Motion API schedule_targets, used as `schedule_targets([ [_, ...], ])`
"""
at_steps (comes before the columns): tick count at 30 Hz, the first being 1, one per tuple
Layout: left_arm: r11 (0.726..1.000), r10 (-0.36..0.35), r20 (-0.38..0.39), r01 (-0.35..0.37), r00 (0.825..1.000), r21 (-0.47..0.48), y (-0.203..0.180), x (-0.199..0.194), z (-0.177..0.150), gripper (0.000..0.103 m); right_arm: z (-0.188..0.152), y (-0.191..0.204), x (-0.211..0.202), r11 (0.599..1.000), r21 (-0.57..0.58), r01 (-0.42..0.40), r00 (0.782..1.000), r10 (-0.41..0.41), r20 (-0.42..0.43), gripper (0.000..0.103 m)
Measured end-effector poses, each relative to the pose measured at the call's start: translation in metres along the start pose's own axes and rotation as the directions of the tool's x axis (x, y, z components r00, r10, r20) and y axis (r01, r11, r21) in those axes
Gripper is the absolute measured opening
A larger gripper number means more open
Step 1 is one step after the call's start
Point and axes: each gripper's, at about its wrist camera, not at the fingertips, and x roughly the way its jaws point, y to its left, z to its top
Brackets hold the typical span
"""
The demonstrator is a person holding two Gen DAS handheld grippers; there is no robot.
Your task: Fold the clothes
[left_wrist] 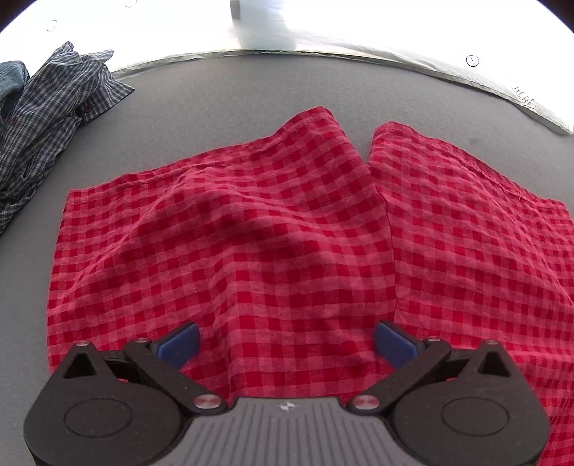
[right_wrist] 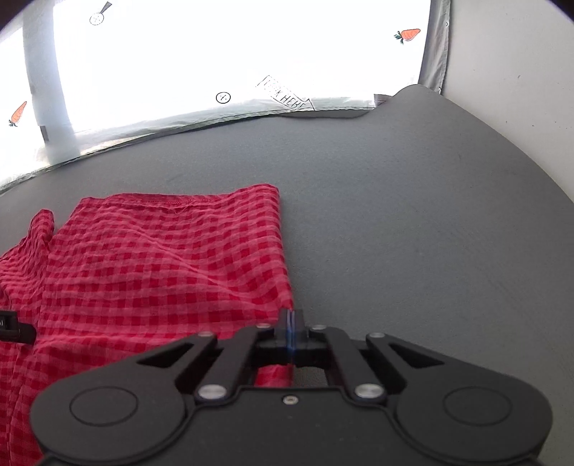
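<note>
Closest to the lens in the left wrist view, our left gripper had its two blue-padded fingers spread wide apart, with nothing between them, hovering over the near part of one red checked garment. That garment lay spread on the grey mat, and we counted two leg-like panels of it, side by side, parted by a narrow gap at the far hem.

In the right wrist view, our right gripper had its fingers pressed together on the near right edge of the same red checked garment, a strip of the cloth showing beneath the closed fingers. The garment's right border ran away from the gripper toward a folded far corner, with bare grey mat to its right.

At the far left of the mat we saw one crumpled blue plaid shirt, well apart from the red garment, and one denim piece touching it at the frame's edge. Beyond the mat hung a white sheet on which we counted two printed carrots.
</note>
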Motion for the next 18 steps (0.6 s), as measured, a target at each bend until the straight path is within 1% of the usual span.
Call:
schedule_targets([
  [1,1.000,-0.001,0.002,0.001,1.000,0.001,0.000,0.000,0.000,0.103,-0.001,-0.003,-0.001,1.000,0.013,0.002,1.000,-0.002,-0.013,0.004],
  [2,1.000,0.000,0.005,0.000,1.000,0.002,0.000,-0.001,-0.001,0.103,-0.003,-0.006,-0.005,1.000,0.022,-0.002,1.000,0.003,-0.017,0.014],
  [3,1.000,0.001,0.008,-0.001,1.000,0.000,-0.001,-0.001,-0.002,0.103,-0.007,-0.008,-0.013,0.999,0.029,-0.015,1.000,0.015,-0.013,0.019],
  [4,1.000,0.001,0.011,-0.001,1.000,-0.001,-0.001,-0.002,-0.002,0.103,-0.011,-0.009,-0.023,0.999,0.038,-0.032,0.999,0.033,-0.015,0.035],
  [5,1.000,0.002,0.013,-0.002,1.000,-0.003,-0.002,-0.002,-0.003,0.103,-0.018,-0.011,-0.034,0.997,0.054,-0.057,0.998,0.058,-0.026,0.046],
  [7,1.000,0.003,0.020,-0.003,1.000,-0.006,-0.003,-0.003,-0.004,0.103,-0.033,-0.015,-0.057,0.986,0.102,-0.132,0.987,0.140,-0.076,0.047],
  [8,1.000,0.003,0.025,-0.003,1.000,-0.006,-0.004,-0.004,-0.005,0.103,-0.042,-0.015,-0.067,0.977,0.132,-0.170,0.977,0.184,-0.109,0.049],
  [10,1.000,0.006,0.035,-0.005,0.999,-0.008,-0.004,-0.004,-0.006,0.103,-0.061,-0.011,-0.082,0.958,0.185,-0.220,0.952,0.252,-0.176,0.050],
  [11,1.000,0.007,0.041,-0.006,0.999,-0.009,-0.004,-0.004,-0.006,0.103,-0.070,-0.008,-0.087,0.950,0.199,-0.241,0.937,0.281,-0.206,0.050],
  [12,1.000,0.007,0.046,-0.007,0.999,-0.010,-0.004,-0.004,-0.007,0.103,-0.078,-0.004,-0.089,0.947,0.199,-0.251,0.928,0.294,-0.228,0.050],
  [13,1.000,0.008,0.050,-0.007,0.999,-0.011,-0.004,-0.004,-0.008,0.103,-0.085,0.003,-0.091,0.953,0.180,-0.244,0.926,0.284,-0.248,0.048],
  [14,1.000,0.008,0.052,-0.008,0.999,-0.013,-0.004,-0.004,-0.008,0.103,-0.092,0.012,-0.091,0.963,0.145,-0.226,0.926,0.258,-0.276,0.038],
  [15,1.000,0.009,0.054,-0.008,0.999,-0.014,-0.004,-0.004,-0.008,0.103,-0.096,0.017,-0.090,0.972,0.113,-0.208,0.926,0.233,-0.296,0.031],
  [16,1.000,0.008,0.055,-0.008,0.998,-0.015,-0.003,-0.004,-0.008,0.103,-0.098,0.020,-0.091,0.976,0.097,-0.198,0.930,0.218,-0.295,0.024],
  [17,1.000,0.008,0.055,-0.007,0.998,-0.014,-0.003,-0.004,-0.008,0.103,-0.099,0.019,-0.093,0.976,0.096,-0.197,0.931,0.217,-0.294,0.010],
  [18,1.000,0.005,0.055,-0.005,0.998,-0.012,-0.003,-0.004,-0.008,0.103,-0.100,0.017,-0.094,0.977,0.106,-0.186,0.931,0.210,-0.298,0.007],
])
